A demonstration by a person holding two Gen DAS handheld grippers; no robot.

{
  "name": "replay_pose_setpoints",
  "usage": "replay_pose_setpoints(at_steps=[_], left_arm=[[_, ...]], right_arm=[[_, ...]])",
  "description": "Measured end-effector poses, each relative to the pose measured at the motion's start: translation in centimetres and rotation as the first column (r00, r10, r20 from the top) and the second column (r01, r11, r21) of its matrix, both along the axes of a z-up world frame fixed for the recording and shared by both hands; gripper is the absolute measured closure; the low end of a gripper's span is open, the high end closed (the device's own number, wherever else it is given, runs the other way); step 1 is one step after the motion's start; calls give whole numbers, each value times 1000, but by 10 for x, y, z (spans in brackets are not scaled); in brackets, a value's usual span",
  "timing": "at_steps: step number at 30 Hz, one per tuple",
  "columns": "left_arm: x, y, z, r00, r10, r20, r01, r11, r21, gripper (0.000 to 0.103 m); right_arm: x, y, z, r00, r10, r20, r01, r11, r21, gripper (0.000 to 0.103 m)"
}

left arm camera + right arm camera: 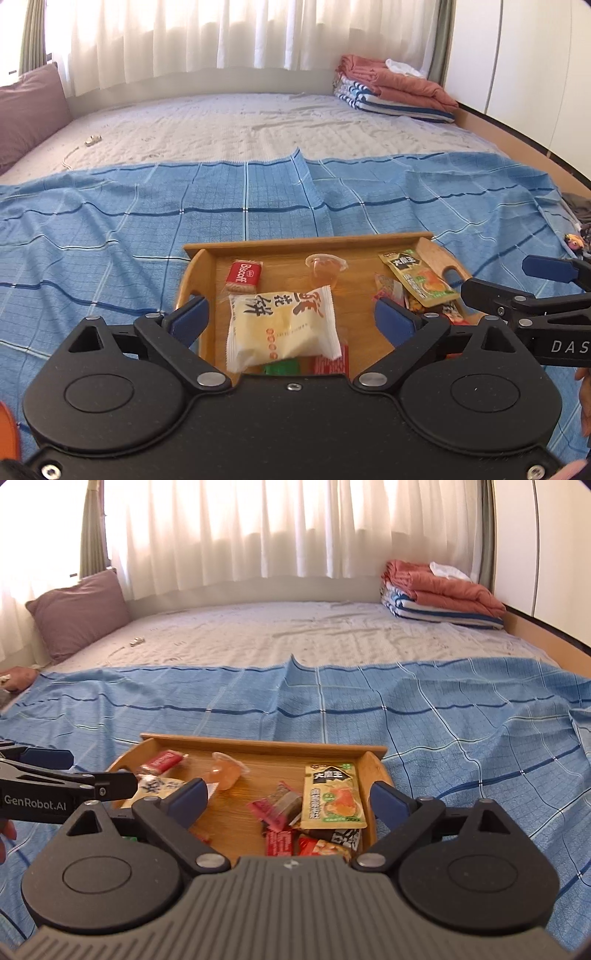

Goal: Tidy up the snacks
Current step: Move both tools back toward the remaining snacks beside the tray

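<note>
**Both claws wide over the snack tray, nothing picked yet**

I hold my left claw (291, 314) spread wide and empty above the near end of the wooden tray (306, 244), which sits on the blue checked blanket (110, 221) on the bed. I judge the wide spread suits the puffy white pastry packet (282, 326), which lies flat almost exactly between my two blue fingers (188, 319), just ahead of them and touching neither. Beyond it at the tray's left lies the red Biscoff biscuit (244, 276), and near the middle a jelly cup (326, 271) stands upright. Green and red wrappers peek out beneath the packet's near edge; I cannot tell what they are.

Further right, my right claw (290, 799) is also gaping and empty, poised over the tray's right half. The green-and-tan sachet (332, 794) lies between its fingers, nearer the right one, resting on a loose heap of small red wrappers (275, 808). Keeping each claw over its own half lets me sort without crossing, I think.
</note>
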State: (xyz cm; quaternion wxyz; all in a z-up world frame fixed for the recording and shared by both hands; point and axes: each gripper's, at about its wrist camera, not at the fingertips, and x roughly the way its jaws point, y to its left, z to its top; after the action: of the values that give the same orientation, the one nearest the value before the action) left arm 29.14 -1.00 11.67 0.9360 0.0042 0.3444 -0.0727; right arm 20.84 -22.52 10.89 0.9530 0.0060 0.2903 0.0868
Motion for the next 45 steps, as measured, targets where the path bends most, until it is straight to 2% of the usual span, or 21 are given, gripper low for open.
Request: replay_pose_setpoints(at_steps=[5, 10, 19, 25, 45], left_arm=[[-46, 8, 9, 999, -12, 31, 13, 1000, -8, 6], [-90, 12, 13, 995, -14, 102, 15, 1000, -8, 4], [-154, 4, 8, 977, -71, 199, 50, 993, 111, 2], [-170, 4, 13, 985, -58, 165, 42, 994, 99, 2], [-226, 22, 71, 968, 14, 252, -32, 997, 64, 1]], right_arm=[[-36, 5, 7, 998, 39, 39, -39, 999, -8, 2], [-72, 6, 4, 995, 66, 68, -67, 998, 13, 0], [-119, 11, -21, 990, 99, 96, -97, 995, -25, 0], [-134, 7, -29, 991, 103, 83, -102, 995, -18, 0], [-172, 1, 0, 980, 125, 155, -124, 992, -14, 0]])
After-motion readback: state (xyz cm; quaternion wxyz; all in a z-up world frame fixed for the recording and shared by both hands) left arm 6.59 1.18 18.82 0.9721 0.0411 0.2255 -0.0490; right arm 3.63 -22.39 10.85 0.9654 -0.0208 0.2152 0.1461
